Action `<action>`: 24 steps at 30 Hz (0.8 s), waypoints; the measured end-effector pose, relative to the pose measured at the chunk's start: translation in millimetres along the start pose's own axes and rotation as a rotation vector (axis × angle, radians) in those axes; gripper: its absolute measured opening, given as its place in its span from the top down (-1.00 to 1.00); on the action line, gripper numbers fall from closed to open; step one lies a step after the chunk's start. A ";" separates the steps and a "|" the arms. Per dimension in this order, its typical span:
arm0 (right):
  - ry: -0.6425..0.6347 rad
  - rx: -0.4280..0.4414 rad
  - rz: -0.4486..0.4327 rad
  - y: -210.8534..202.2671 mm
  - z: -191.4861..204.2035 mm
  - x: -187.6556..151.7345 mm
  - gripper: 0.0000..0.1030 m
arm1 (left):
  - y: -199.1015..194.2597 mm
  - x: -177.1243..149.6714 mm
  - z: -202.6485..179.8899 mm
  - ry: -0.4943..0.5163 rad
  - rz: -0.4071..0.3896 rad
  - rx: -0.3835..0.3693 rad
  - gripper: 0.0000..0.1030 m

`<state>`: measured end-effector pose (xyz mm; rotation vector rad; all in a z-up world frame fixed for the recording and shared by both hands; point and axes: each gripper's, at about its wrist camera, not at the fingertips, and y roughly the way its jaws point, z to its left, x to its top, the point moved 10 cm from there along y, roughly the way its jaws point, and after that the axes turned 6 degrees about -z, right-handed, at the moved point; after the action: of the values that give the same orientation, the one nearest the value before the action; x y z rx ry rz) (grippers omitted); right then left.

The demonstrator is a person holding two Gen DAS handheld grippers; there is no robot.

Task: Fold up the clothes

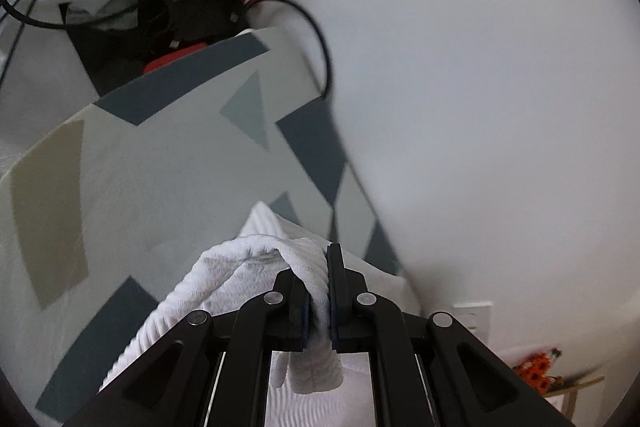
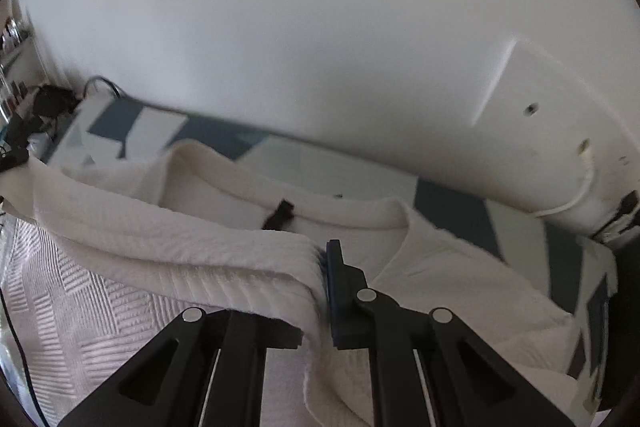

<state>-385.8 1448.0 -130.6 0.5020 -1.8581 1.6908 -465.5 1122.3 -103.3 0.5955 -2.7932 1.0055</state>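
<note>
Currently, item: white garment (image 2: 168,251), mid-fold on my patterned bed cover (image 1: 168,163). Left tongs (image 1: 318,287) clamped on one bunched edge; right tongs (image 2: 322,279) clamped on another. Folded flap raised, not laid; folding unfinished, I judge.

White garment (image 2: 168,247) is ribbed, textured knit cloth; the patterned cover (image 1: 168,163) beneath looks smooth, matt fabric.

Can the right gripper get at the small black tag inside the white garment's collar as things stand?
Probably not: the right gripper is shut on a fold of the white textured garment, so its jaws are occupied, though the small black tag lies uncovered just beyond.
</note>
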 end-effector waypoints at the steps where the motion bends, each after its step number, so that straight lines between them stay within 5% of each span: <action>1: 0.000 0.002 -0.001 1.4 -0.5 1.2 0.85 | 3.8 1.3 1.0 -0.003 -0.002 0.003 0.90; 6: -0.014 -0.004 0.009 15.9 -5.1 7.7 0.85 | 28.4 7.2 3.6 0.025 -0.003 0.048 0.90; 11: -0.022 0.007 0.090 44.8 -6.2 -8.3 0.83 | 52.3 -0.3 18.8 -0.015 0.076 0.121 0.85; 18: -0.019 0.001 0.057 37.0 -13.7 9.6 0.49 | 40.8 15.7 -10.0 -0.067 0.098 0.020 0.44; 24: 0.152 0.061 0.014 25.4 -28.7 29.6 0.23 | 40.2 22.1 -27.5 -0.173 0.122 -0.085 0.08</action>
<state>-419.8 1482.6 -130.3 0.3748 -1.7100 1.7484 -502.6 1160.8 -100.5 0.5319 -3.0397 0.8893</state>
